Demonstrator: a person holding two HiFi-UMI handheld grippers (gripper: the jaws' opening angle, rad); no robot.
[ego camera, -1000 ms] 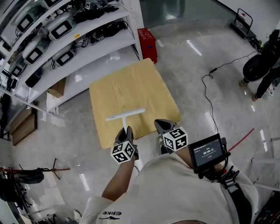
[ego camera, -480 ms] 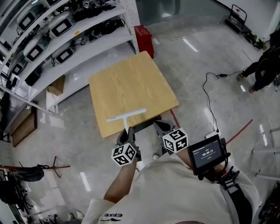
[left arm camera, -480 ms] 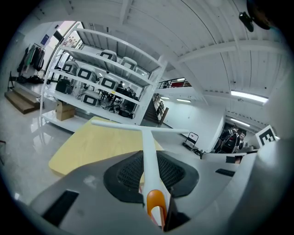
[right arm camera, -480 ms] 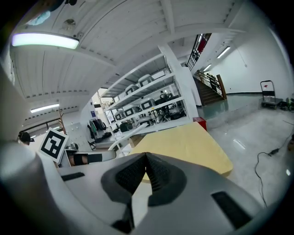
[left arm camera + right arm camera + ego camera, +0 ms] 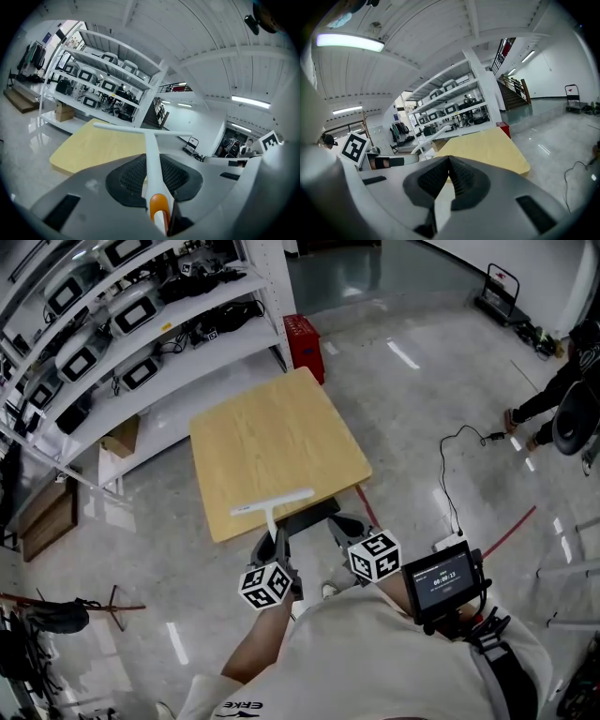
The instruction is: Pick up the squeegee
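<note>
The white squeegee (image 5: pixel 273 503) has a long thin blade and a straight handle with an orange end (image 5: pixel 158 204). My left gripper (image 5: pixel 278 547) is shut on that handle, and the blade (image 5: pixel 140 131) hangs crosswise in the air just over the near edge of the light wooden table (image 5: pixel 272 432). In the left gripper view the handle runs between the dark pads (image 5: pixel 129 176). My right gripper (image 5: pixel 339 527) hangs beside it on the right, shut with nothing in it, its pads (image 5: pixel 461 176) meeting at the tips.
White shelves (image 5: pixel 141 306) with boxed devices stand past the table, with a red crate (image 5: pixel 305 334) at their end and a cardboard box (image 5: pixel 120 435) below. A black cable (image 5: pixel 450 474) lies on the glossy floor at right, near a person (image 5: pixel 562 399).
Both grippers have drawn back from the table towards the person, the left one carrying the squeegee. Its blade was over the tabletop and now hangs at the near edge.
</note>
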